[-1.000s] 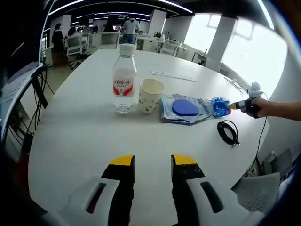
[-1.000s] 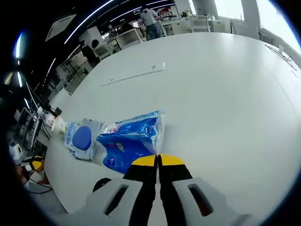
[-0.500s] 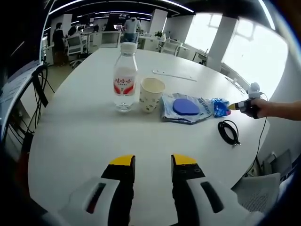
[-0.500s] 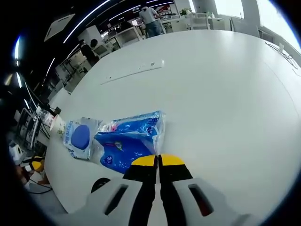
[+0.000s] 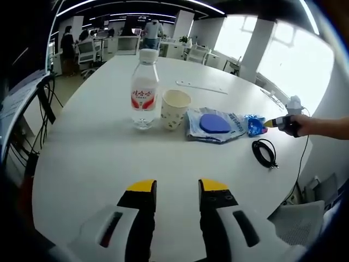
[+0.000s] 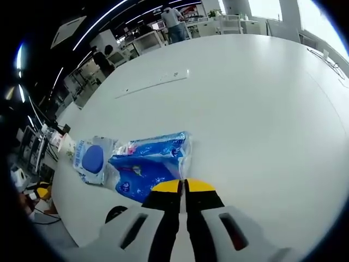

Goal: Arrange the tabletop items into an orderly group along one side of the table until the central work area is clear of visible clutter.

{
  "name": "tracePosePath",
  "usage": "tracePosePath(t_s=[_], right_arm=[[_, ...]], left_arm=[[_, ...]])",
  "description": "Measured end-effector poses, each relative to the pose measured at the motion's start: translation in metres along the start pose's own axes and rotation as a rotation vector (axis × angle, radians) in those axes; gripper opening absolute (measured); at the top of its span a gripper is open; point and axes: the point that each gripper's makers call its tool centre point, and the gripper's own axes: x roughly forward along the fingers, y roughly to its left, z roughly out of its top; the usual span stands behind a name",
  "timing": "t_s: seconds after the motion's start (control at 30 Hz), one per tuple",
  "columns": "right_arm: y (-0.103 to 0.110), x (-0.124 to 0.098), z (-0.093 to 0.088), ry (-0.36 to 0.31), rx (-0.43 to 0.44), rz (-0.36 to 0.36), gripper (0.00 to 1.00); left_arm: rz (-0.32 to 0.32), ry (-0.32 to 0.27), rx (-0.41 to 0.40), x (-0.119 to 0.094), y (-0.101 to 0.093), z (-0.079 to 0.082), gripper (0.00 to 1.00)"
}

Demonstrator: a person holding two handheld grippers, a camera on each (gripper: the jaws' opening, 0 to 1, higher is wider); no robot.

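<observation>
A clear water bottle (image 5: 144, 90) with a red label stands beside a paper cup (image 5: 175, 109). To their right lie a wipes pack with a blue lid (image 5: 214, 124) and a crumpled blue packet (image 5: 254, 124). My left gripper (image 5: 177, 188) is open over bare table, well short of them. My right gripper (image 6: 182, 187), held by a hand (image 5: 316, 126), is shut on the blue packet (image 6: 150, 166) at its near edge. The wipes pack (image 6: 91, 158) and cup (image 6: 66, 144) lie beyond the packet.
A coiled black cable (image 5: 264, 153) lies near the table edge below the packet. A thin white strip (image 5: 200, 87) lies farther back on the white table (image 5: 87, 158). Office desks, chairs and people stand beyond the table.
The right gripper view has shifted very slightly. Nothing on the table has visibly moved, and the left gripper is still.
</observation>
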Motion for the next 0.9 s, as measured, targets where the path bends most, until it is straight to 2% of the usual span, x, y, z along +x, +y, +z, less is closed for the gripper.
tracePosePath(t_s=[0.43, 0.9], right_arm=[[0.002, 0.000, 0.002, -0.008, 0.007, 0.003, 0.00], [0.001, -0.012, 0.000, -0.014, -0.006, -0.001, 0.01]], left_arm=[[0.005, -0.002, -0.002, -0.005, 0.003, -0.002, 0.29], [-0.008, -0.016, 0.006, -0.006, -0.002, 0.004, 0.29]])
